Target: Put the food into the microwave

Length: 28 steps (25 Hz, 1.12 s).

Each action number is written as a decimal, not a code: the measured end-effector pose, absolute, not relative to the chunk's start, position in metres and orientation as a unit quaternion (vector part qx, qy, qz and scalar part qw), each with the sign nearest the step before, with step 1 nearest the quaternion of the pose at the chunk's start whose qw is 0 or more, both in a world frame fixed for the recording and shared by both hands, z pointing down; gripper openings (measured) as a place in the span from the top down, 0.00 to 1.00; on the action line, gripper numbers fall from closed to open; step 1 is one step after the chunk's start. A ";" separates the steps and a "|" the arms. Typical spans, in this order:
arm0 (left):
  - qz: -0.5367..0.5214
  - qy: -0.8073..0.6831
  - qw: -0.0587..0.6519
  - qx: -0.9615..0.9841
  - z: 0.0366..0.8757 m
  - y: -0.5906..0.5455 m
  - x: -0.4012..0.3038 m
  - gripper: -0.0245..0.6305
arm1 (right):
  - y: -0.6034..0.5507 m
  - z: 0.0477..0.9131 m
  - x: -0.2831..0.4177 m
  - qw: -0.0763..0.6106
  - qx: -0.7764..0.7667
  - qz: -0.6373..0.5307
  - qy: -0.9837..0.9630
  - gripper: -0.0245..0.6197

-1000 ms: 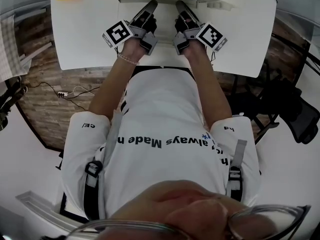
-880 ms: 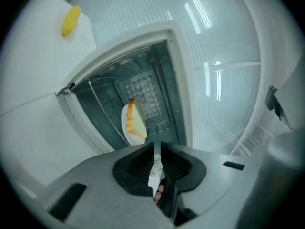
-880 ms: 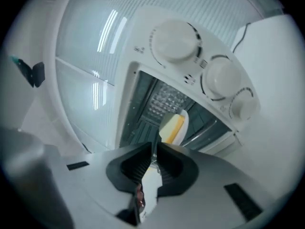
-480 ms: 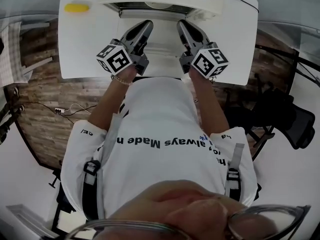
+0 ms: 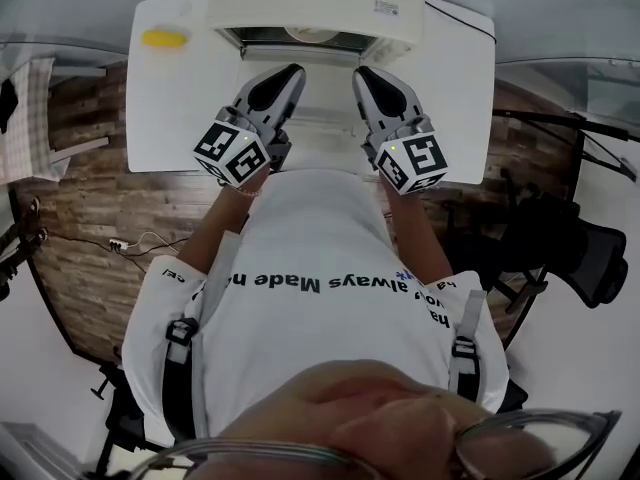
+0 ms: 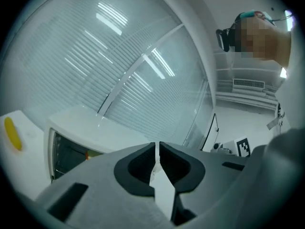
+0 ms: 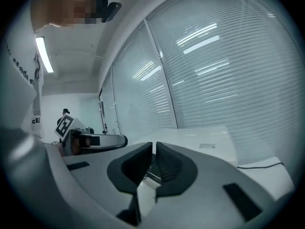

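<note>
- On the white table [image 5: 160, 118], the microwave [image 5: 315, 3] stands at the far edge. Its cavity faces the person and looks open, with a pale turntable showing inside.
- The yellow food [image 5: 163, 38] lies on the table just left of the microwave, well apart from both grippers.
- The left gripper [image 5: 287, 74] and right gripper [image 5: 364, 74] hover side by side before the microwave front, each with its jaws pressed together on nothing.
- As I judge it, the reach for the food is not yet begun.
- Next, the left gripper needs to swing left, spread its jaws and come down over the food.
</note>
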<state>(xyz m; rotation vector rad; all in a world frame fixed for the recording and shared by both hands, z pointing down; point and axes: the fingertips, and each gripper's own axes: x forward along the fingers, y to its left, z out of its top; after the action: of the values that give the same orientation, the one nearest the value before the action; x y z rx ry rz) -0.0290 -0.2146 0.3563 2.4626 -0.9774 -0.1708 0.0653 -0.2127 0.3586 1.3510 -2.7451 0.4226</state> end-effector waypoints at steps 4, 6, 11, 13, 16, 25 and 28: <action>-0.060 -0.360 0.207 0.908 0.332 -0.207 -0.027 0.91 | -0.202 0.332 0.065 0.033 0.438 0.105 -0.892 0.93; -0.057 -0.364 0.192 0.909 0.323 -0.203 -0.027 0.91 | -0.197 0.322 0.065 0.035 0.438 0.095 -0.893 0.93; -0.051 -0.381 0.165 0.908 0.306 -0.197 -0.033 0.91 | -0.187 0.301 0.063 0.034 0.440 0.087 -0.893 0.92; -0.050 -0.392 0.158 0.905 0.301 -0.195 -0.036 0.91 | -0.184 0.294 0.064 0.033 0.444 0.079 -0.892 0.93; -0.050 -0.408 0.142 0.900 0.292 -0.193 -0.043 0.91 | -0.179 0.281 0.065 0.028 0.448 0.066 -0.891 0.92; -0.068 -0.427 0.126 0.893 0.271 -0.191 -0.061 0.91 | -0.169 0.259 0.074 0.031 0.474 0.045 -0.879 0.93; -0.069 -0.421 0.121 0.896 0.270 -0.191 -0.058 0.91 | -0.170 0.263 0.075 0.032 0.477 0.049 -0.877 0.93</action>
<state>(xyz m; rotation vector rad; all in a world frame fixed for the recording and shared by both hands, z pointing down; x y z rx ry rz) -0.0576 -0.1914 0.2701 2.6170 -1.2305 -0.2028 0.0748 -0.1704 0.2629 1.4697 -2.6993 0.1514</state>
